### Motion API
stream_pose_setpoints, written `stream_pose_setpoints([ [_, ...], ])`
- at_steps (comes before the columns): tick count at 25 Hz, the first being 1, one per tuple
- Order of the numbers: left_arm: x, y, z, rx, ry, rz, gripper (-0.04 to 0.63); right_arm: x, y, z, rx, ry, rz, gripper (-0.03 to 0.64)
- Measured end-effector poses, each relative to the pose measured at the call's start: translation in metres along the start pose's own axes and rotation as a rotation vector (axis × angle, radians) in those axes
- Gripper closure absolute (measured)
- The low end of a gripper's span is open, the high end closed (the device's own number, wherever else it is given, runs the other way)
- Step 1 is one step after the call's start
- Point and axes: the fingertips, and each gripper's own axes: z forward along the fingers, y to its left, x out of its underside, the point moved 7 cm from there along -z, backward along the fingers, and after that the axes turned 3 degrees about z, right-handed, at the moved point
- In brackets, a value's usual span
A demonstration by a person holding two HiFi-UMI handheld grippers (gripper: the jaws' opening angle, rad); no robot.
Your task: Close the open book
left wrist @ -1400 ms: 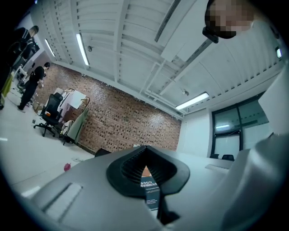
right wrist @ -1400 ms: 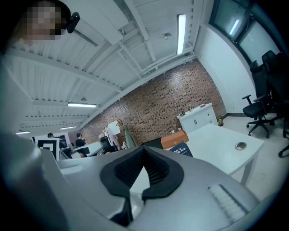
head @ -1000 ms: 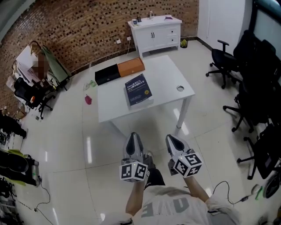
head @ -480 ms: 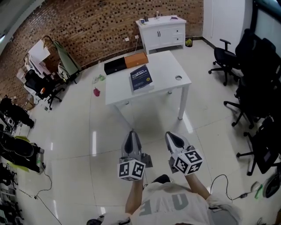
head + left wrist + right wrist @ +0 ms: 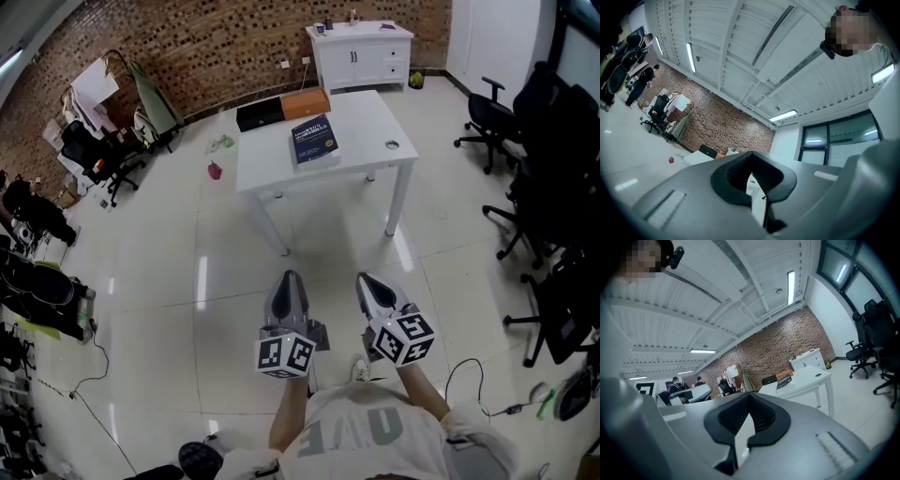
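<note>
A dark blue book (image 5: 313,141) lies shut, cover up, on the white table (image 5: 361,136) far ahead in the head view. The right gripper view shows the book (image 5: 783,379) small on that table (image 5: 806,380). Both grippers hang low in front of the person, well short of the table, over the glossy floor. My left gripper (image 5: 288,279) is shut with nothing in it; its jaws meet in the left gripper view (image 5: 750,155). My right gripper (image 5: 367,280) is also shut and holds nothing (image 5: 749,396).
A black box (image 5: 260,114) and an orange box (image 5: 306,104) sit at the table's far edge. A white cabinet (image 5: 361,52) stands against the brick wall. Black office chairs (image 5: 553,187) crowd the right side, and more chairs and clutter (image 5: 89,150) the left. A cable (image 5: 469,375) lies by the person's feet.
The table and book have drawn further away and higher in the head view as the person backs off. Both grippers stay shut and side by side.
</note>
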Motion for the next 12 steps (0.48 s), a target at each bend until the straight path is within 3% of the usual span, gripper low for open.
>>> stream_pose_setpoints([
  [12,-0.007,-0.014,-0.045,0.030,0.002,0.030,0.584,0.005,0.032,-0.034,0.005,-0.031,-0.053,0.614],
])
